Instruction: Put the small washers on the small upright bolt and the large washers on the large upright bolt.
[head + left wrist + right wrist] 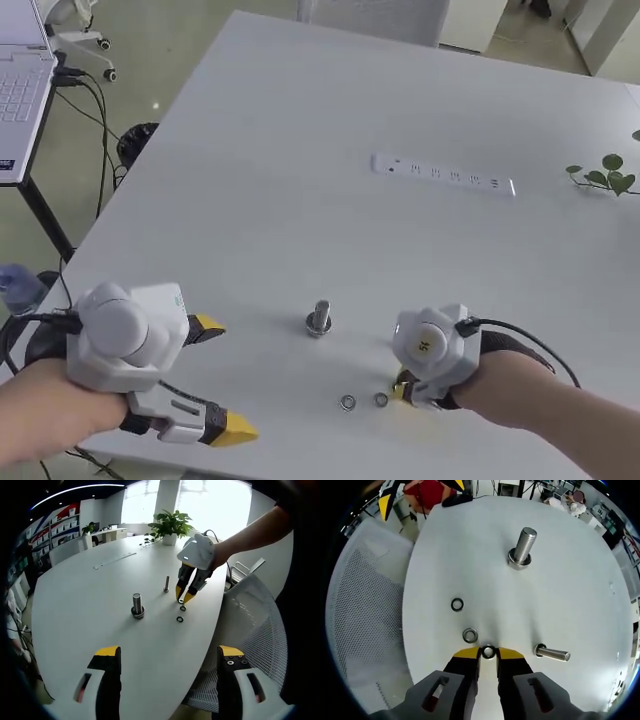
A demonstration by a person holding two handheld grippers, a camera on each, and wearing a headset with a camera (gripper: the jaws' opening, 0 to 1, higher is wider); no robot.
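The large upright bolt [319, 318] [137, 605] [522, 547] stands mid-table with a ring at its base. The small bolt [166, 583] [552, 653] stands to the right of my right gripper's tips. My right gripper [405, 390] [182, 598] [488, 653] is down at the table, its jaws shut on a small washer [488, 652]. Two loose washers [347, 402] [381, 399] [457, 604] [470, 635] lie just left of it. My left gripper [222, 378] [169, 655] hangs open at the near left with nothing between its fingers.
A white power strip [443, 174] lies further back on the table [250, 150]. A plant [610, 175] is at the right edge and a laptop [20, 80] on a side desk at left. A mesh chair [365, 605] stands by the table's near edge.
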